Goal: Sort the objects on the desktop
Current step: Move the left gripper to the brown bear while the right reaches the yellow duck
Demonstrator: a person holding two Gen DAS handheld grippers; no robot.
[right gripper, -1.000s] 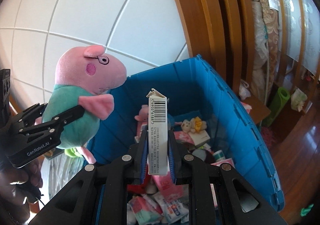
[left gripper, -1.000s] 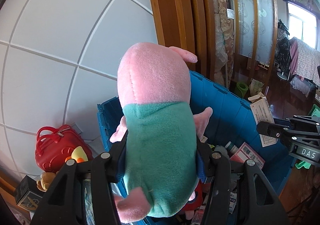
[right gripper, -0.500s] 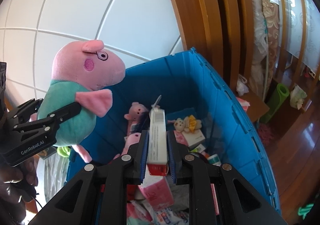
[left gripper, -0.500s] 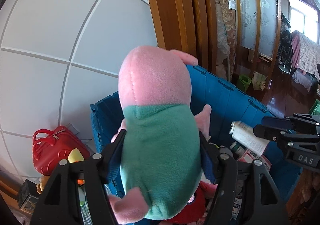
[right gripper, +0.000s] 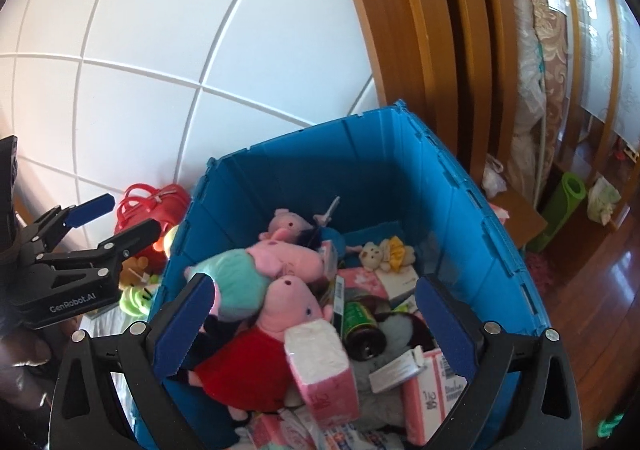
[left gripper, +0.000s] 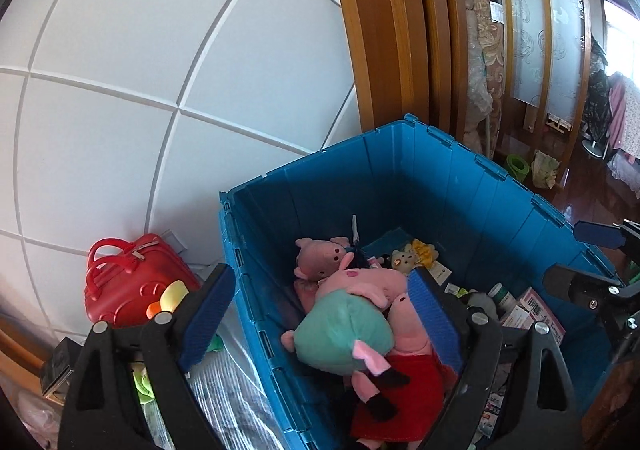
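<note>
Dropping things in the bin looks like the step in hand. The soft pink pig toy in a green top (left gripper: 344, 334) lies inside the big blue plastic bin (left gripper: 452, 186), at about 9 o'clock in it, on other toys. Both the left claw (left gripper: 320, 314) and the right claw (right gripper: 312, 326) are opening, with nothing gripped. Next, I think, they must pull away and find another thing to sort.

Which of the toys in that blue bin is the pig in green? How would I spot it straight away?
Find the big blue bin against the white wall. On its left side, pig plushes lie heaped together. The green pig lies on top, its teal body by the bin's left wall; the pig in red lies beside it, and a smaller all-pink pig lies behind.
</note>
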